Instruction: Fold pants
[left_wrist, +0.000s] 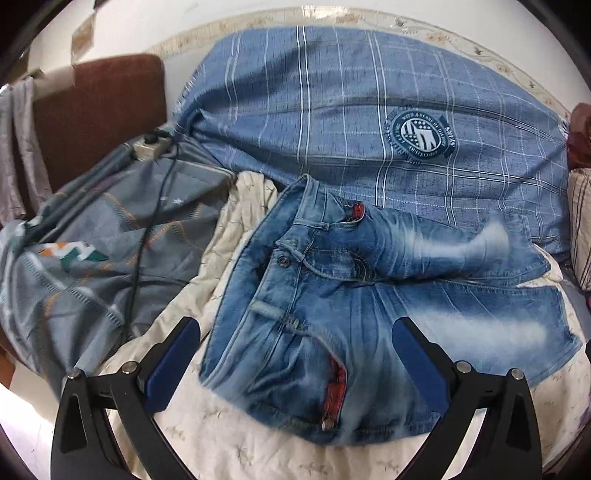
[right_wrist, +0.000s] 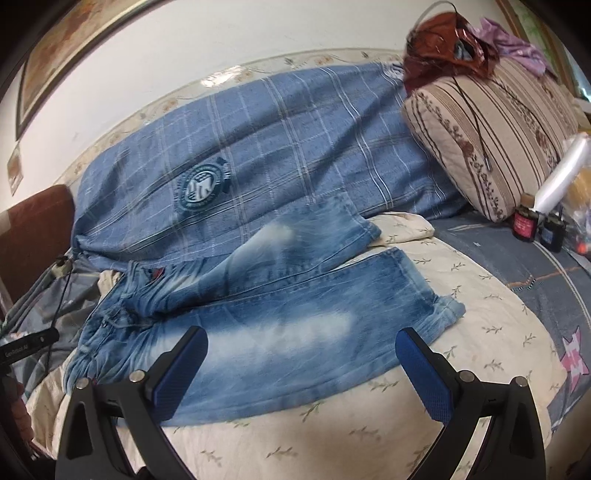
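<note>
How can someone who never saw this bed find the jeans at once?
Start at the big blue checked blanket along the wall. Just in front, on the cream sheet, lie the jeans. Only they are faded denim, with red pocket trim.

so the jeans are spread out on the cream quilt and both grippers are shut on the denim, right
Not quite. The jeans do lie spread on the cream quilt, but neither gripper is shut on them. The left gripper in the left wrist view and the right gripper in the right wrist view are both open, holding nothing.
</note>
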